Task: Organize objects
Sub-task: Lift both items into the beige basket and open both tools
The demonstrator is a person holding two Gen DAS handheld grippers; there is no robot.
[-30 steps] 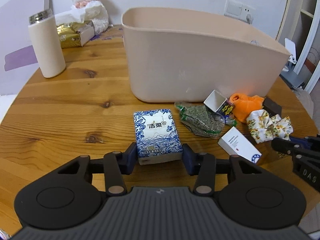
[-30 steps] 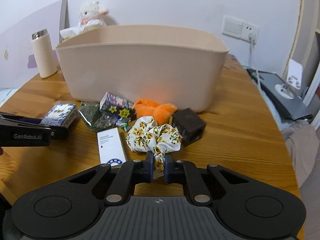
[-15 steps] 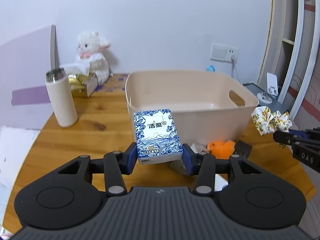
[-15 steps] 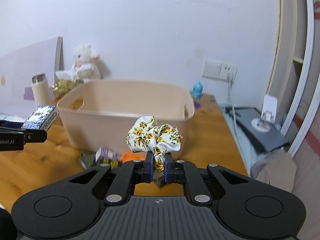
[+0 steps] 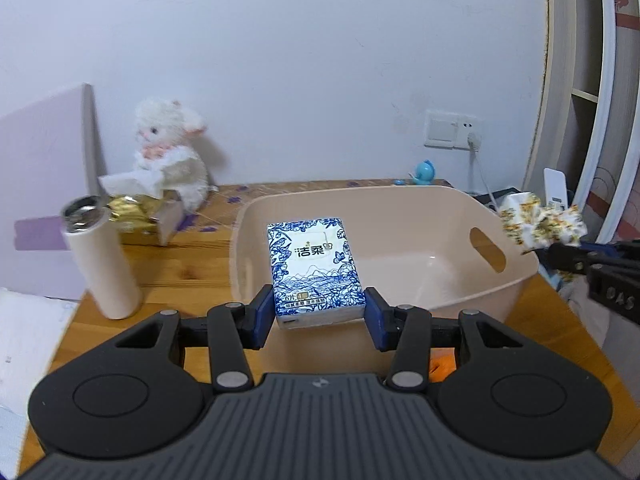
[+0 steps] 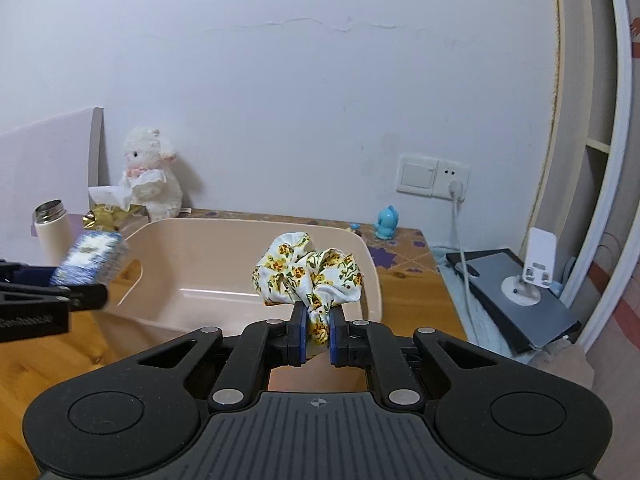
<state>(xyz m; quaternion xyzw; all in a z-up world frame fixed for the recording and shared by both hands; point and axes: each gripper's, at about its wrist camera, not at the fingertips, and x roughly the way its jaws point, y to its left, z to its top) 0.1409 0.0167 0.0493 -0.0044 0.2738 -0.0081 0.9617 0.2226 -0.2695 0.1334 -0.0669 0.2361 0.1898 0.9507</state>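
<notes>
A fluffy white plush lamb (image 5: pixel 170 160) sits against the wall beside a cream steel-capped flask (image 5: pixel 102 258); a small blue figurine (image 6: pixel 386 222) stands below the white wall socket (image 6: pixel 434 174).

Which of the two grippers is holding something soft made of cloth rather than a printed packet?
The right gripper: it pinches a flowered cloth scrunchie, while the left gripper clamps a blue-and-white tissue packet.

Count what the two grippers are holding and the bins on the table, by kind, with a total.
Tissue packs: 1, in the left gripper
Scrunchies: 1, in the right gripper
Bins: 1
Total: 3
</notes>
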